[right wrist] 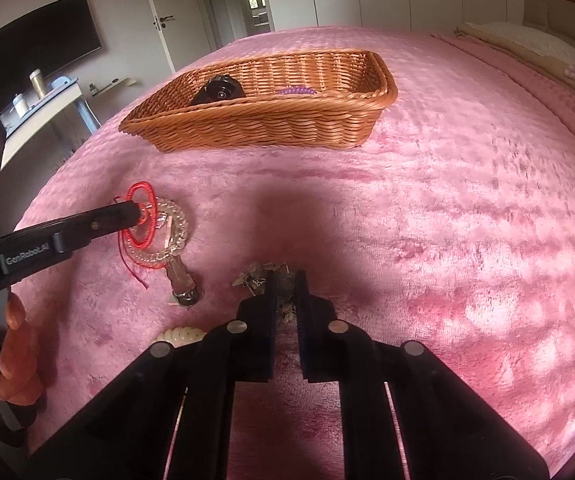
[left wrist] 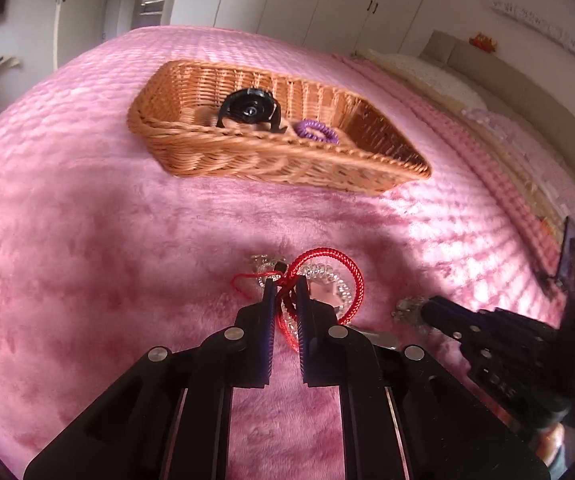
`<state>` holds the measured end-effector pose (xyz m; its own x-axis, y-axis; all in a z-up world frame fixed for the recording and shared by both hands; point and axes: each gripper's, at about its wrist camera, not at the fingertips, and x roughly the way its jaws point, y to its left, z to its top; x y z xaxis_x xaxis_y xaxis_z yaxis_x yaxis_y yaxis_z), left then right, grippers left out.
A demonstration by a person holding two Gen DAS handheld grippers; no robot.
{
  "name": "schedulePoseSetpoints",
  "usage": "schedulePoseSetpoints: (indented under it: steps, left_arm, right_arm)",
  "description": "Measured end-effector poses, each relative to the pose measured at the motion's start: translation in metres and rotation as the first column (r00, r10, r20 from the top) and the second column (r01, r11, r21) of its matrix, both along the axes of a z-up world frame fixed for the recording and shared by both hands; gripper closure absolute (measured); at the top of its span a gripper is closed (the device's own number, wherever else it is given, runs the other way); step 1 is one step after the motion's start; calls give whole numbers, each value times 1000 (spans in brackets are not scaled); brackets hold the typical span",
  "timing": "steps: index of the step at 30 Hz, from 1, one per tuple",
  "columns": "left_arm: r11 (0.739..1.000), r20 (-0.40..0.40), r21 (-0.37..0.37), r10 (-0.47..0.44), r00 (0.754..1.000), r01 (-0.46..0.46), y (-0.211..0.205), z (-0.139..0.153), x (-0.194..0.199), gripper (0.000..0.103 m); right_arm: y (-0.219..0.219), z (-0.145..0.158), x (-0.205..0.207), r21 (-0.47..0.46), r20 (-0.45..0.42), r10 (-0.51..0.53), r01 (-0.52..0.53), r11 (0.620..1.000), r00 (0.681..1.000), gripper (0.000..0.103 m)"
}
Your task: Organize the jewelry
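The left tool (left wrist: 284, 286) is closing its two black fingers on the red braided cord bracelet (left wrist: 353, 280), which is lying on the pink plush bedspread (left wrist: 87, 260) in front of the rectangular woven wicker basket (left wrist: 247, 160), well apart from it. Under the cord is lying a clear beaded hand mirror (right wrist: 159, 236); only the right wrist view is showing its whole outline, with the handle pointing away from the basket, while the left wrist view is showing just a few clear beads inside the red loop.

The right tool (right wrist: 286, 280) is pinching a small dull metallic jewelry cluster (right wrist: 259, 276) between nearly shut fingers, on the bedspread just to the right of the mirror handle and nearer the camera than the basket. In the left wrist view that cluster (left wrist: 407, 308) is showing only as a small glint at the tool's tip.

A pale cream beaded piece (right wrist: 181, 336) is peeking out beside the right tool's left finger, seen in the right wrist view alone.

Inside the basket a round black object (left wrist: 249, 110) and a purple coiled hair tie (left wrist: 315, 131) are lying side by side; the right half of its floor is showing bare. Between the basket's front wall and the two tools, a broad strip of bedspread is lying open.
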<state>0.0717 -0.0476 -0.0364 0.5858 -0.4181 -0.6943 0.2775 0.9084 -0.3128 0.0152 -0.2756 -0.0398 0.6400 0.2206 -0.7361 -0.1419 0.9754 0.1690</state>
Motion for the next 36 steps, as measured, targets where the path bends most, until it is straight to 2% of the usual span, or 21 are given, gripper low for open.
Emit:
schedulePoseSetpoints:
  steps: [2,6,10,14,17,20,25,28,33,36]
  left_arm:
    - [998,-2,-66,-8,1000,8,11,4,-4,95]
    - [991,-15,-136,-8,1000,6,27,7,-7,96]
    - [972,-42,-235,-38,998,27,43,4,-12,96]
    - [978,-66,-206,13,998,-26,59,-2,-17,96]
    - [991,-94,-108,74,993,-84,67,-7,-18,96]
    - [993,-93,-39,110,990,-114,69,-10,-19,96]
    - [992,-87,-28,118,989,-121,74,-19,-19,96]
    - [991,-85,-56,115,990,-119,80,-21,-22,96]
    - [990,-81,-70,113,990,-118,80,-23,-22,96]
    - [991,-75,-63,112,991,-117,78,-23,-23,96]
  right_arm:
    - [-2,3,-3,8,18,-5,5,1000,1000,96]
    - [-7,7,-6,32,43,-17,16,999,999,96]
    - [-10,8,-6,56,46,-16,13,998,999,96]
    - [-9,9,-7,51,51,-17,14,999,999,96]
    - [-10,12,-10,59,53,-22,19,998,998,96]
    - [-19,13,-10,103,35,-38,34,994,999,96]
    - [-40,8,-9,199,-10,-68,69,978,998,96]
    - [-49,16,-16,247,18,-82,75,966,996,96]
    - [-44,38,-19,279,51,-18,3,960,999,96]
    - [-38,46,-19,252,73,-16,-2,968,997,96]
